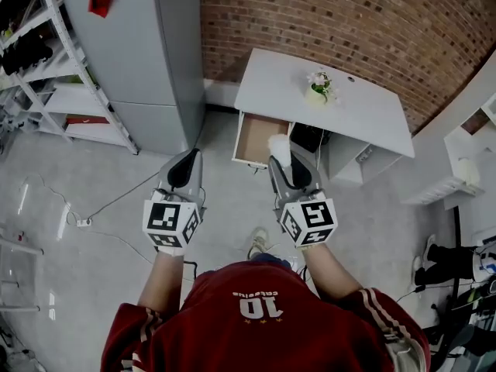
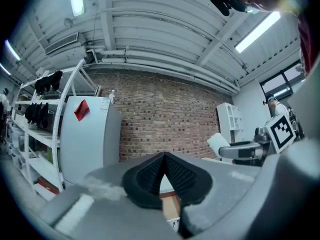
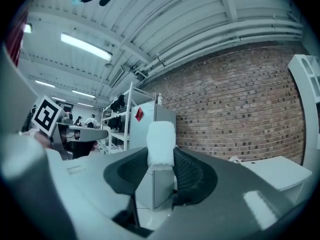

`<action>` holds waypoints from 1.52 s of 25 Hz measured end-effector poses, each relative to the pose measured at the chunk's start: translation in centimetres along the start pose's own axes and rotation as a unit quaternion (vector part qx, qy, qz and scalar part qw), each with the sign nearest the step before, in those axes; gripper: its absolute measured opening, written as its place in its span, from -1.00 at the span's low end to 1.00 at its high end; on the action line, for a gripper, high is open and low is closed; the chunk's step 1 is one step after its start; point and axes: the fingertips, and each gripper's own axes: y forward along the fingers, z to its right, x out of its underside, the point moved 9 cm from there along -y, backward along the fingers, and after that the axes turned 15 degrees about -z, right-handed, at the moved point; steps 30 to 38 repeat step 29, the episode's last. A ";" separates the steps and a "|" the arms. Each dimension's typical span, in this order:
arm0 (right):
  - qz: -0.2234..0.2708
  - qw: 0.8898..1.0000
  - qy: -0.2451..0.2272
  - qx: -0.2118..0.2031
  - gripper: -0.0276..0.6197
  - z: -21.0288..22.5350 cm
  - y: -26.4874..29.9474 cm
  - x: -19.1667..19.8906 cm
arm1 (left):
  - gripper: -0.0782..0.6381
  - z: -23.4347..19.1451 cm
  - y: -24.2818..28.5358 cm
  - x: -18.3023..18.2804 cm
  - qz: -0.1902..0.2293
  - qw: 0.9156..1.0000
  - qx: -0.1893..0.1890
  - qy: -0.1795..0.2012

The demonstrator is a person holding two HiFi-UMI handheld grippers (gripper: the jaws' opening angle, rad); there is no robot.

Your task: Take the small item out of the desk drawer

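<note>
White desk (image 1: 364,111) at one o'clock of the head view, against brick wall (image 1: 325,14). Open drawer (image 1: 256,136) at twelve. Left gripper (image 1: 190,155) at nine o'clock of the right, jaws together, empty. Right gripper (image 1: 280,160) clamped on small white item (image 1: 279,147), out of the drawer, at its five o'clock edge.

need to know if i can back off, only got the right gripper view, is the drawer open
Observer: Yes, the drawer stands pulled out under the desk in the head view.
Operator: anything in it
Observer: Its visible floor is bare. The item in the right gripper hides one corner.
Operator: left jaws
Observer: The left gripper has its jaws together, nothing between them.
</note>
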 end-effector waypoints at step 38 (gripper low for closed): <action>0.006 0.999 0.009 0.047 -0.46 -0.6 -2.2 1.0 | -0.77 1.1 -2.4 1.4 -0.005 1.000 -0.003 0.004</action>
